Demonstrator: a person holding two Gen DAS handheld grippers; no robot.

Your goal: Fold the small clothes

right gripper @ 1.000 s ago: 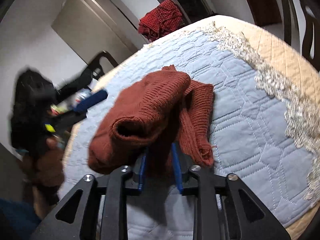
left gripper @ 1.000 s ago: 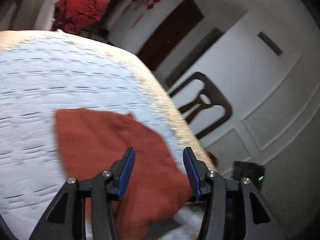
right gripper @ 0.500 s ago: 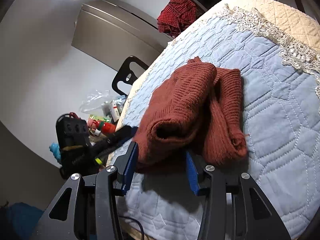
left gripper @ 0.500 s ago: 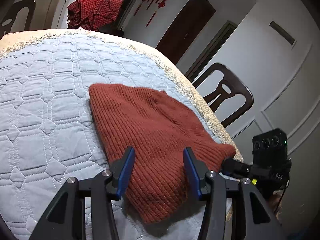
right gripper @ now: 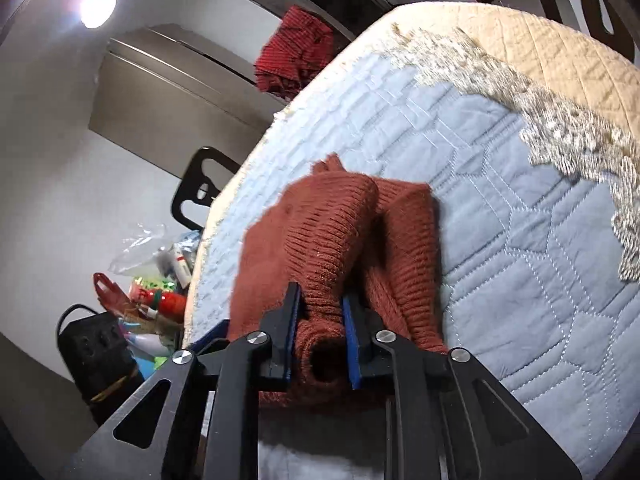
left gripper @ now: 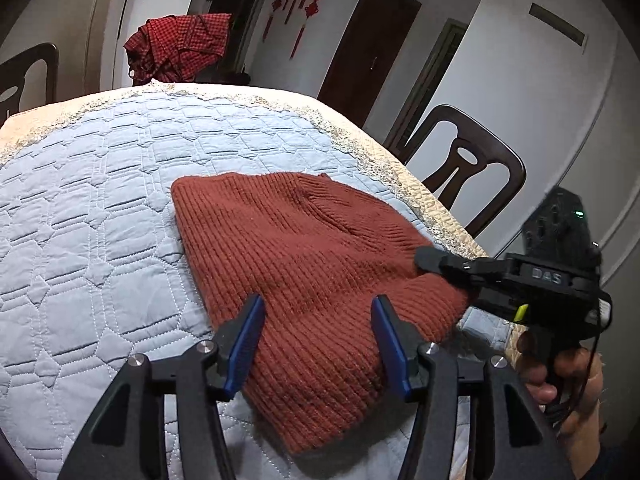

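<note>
Right gripper (right gripper: 320, 312) has closed, pinching sweater (right gripper: 328, 248).

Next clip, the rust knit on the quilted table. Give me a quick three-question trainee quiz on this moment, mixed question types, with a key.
1. True or false: the right gripper has a bunched part of the rust knit garment between its blue pads.
2. Which best describes the left gripper? A) clamped on the garment B) jaws apart above the garment, pads clear of it C) out of view
3. Fill in: the red checked cloth sits past the table's ___ edge.

Key: 1 true, and its jaws are closing. 2 B, and its jaws are opening. 3 far; it shows beyond the blue quilted cover.
</note>
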